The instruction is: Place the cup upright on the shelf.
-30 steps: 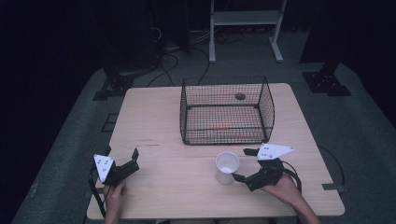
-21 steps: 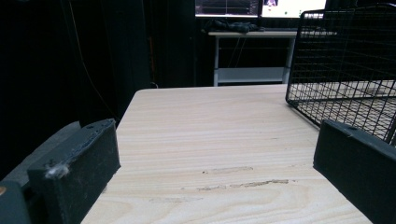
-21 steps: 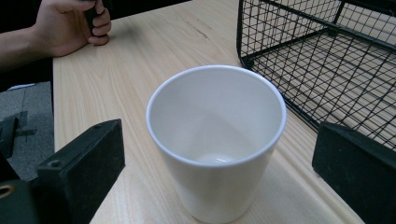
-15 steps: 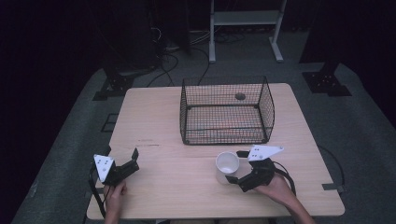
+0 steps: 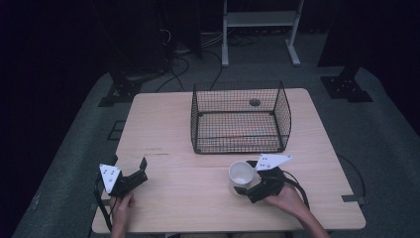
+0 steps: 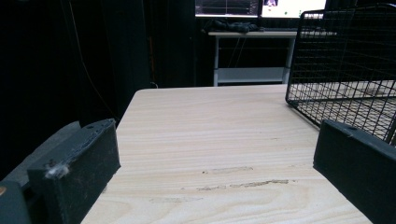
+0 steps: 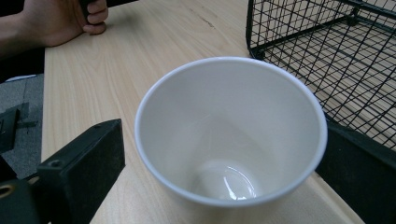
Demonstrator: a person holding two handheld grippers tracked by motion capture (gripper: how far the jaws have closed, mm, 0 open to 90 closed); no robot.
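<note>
High view first: there's a white cup (image 5: 241, 173) standing upright on the wooden surface (image 5: 168, 124), just in front of the near wall of a black wire basket (image 5: 240, 119). The cup and basket are near each other but not touching as far as I can tell. The right gripper (image 5: 247, 182) sits right at the cup from the person's side, with the right hand (image 5: 287, 201) behind it and a cable looping off to the side.

In the right gripper view the cup (image 7: 231, 130) sits between the two black jaws, one on each side of it. The jaws are spread apart, and there's a visible gap between the left-hand one and the cup wall; on the other side the cup's rim hides the contact, so I can't say if that jaw touches. So it's around the cup, not clamped on it. The cup is empty, glossy inside, mouth facing up. The basket (image 7: 327, 56) is just beyond it on the right of that view, and the person's other hand (image 7: 60, 21) is in the far top left corner.

The left gripper (image 5: 136, 173) is well apart from all this, resting near the front left corner of the surface, held by the left hand (image 5: 121, 208). In the left gripper view its jaws stand wide apart with nothing between them but bare wood, and the basket (image 6: 345, 65) shows off to the right.
</note>
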